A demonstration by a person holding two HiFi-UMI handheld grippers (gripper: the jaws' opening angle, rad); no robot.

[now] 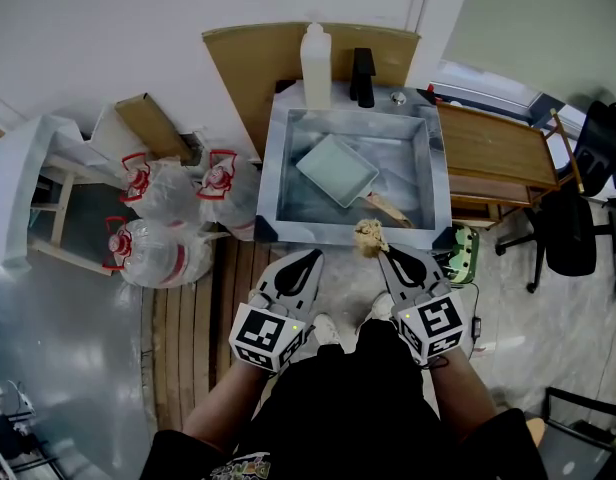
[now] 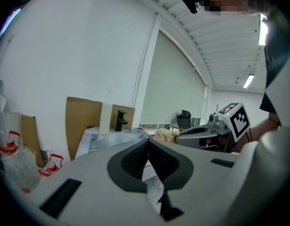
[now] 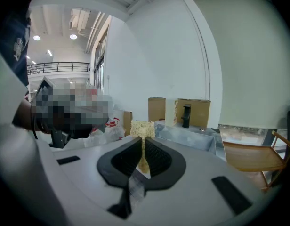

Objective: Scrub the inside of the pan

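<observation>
Hovering at the sink's (image 1: 278,173) near edge, the right gripper (image 1: 381,252) clenches a scrubber (image 1: 369,236) in its jaws, ready for the pan (image 1: 336,169); left gripper (image 1: 315,256) jaws pressed together, empty.

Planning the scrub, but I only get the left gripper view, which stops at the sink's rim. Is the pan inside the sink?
Observer: Yes. In the head view the pan lies diagonally in the sink, wooden handle toward the near right corner.
Operator: Does the right gripper really have the scrubber?
Observer: The right gripper view shows the right gripper shut on the scrubber, with a tuft sticking out past its tips.
Operator: Where are the grippers relative to the pan?
Observer: The head view shows the left gripper and the right one at the sink's near rim, short of the pan.
</observation>
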